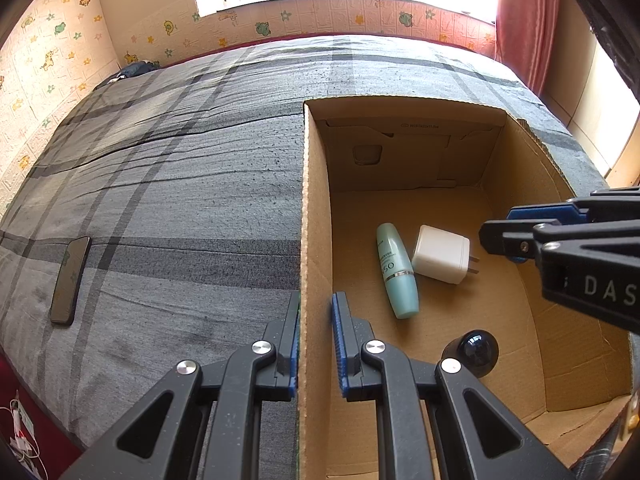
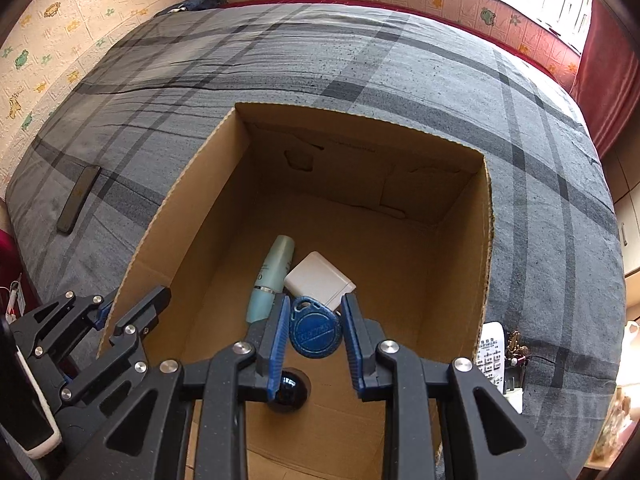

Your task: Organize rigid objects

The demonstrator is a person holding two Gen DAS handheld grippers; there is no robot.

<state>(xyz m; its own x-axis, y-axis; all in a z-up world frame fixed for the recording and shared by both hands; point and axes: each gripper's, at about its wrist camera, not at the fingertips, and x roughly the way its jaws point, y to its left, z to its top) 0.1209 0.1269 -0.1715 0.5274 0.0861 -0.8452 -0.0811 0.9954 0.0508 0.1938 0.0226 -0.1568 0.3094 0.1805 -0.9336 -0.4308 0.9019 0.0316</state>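
An open cardboard box point(image 1: 316, 216) point(image 2: 486, 240) stands on a grey plaid bed. Inside lie a teal bottle point(image 1: 396, 270) point(image 2: 268, 276), a white charger point(image 1: 440, 254) point(image 2: 318, 278) and a dark round ball point(image 1: 474, 350) point(image 2: 290, 390). My left gripper point(image 1: 316, 344) straddles the box's left wall; its left pad touches the wall, the right pad stands slightly off. It also shows in the right wrist view point(image 2: 132, 312). My right gripper point(image 2: 314, 332) point(image 1: 500, 228) hangs over the box, shut on a blue key fob point(image 2: 316, 330).
A black phone point(image 1: 70, 280) point(image 2: 78, 198) lies on the bed left of the box. A white remote point(image 2: 490, 350) and keys lie right of the box. Dark clothing point(image 1: 134, 69) sits at the bed's far corner by the wall.
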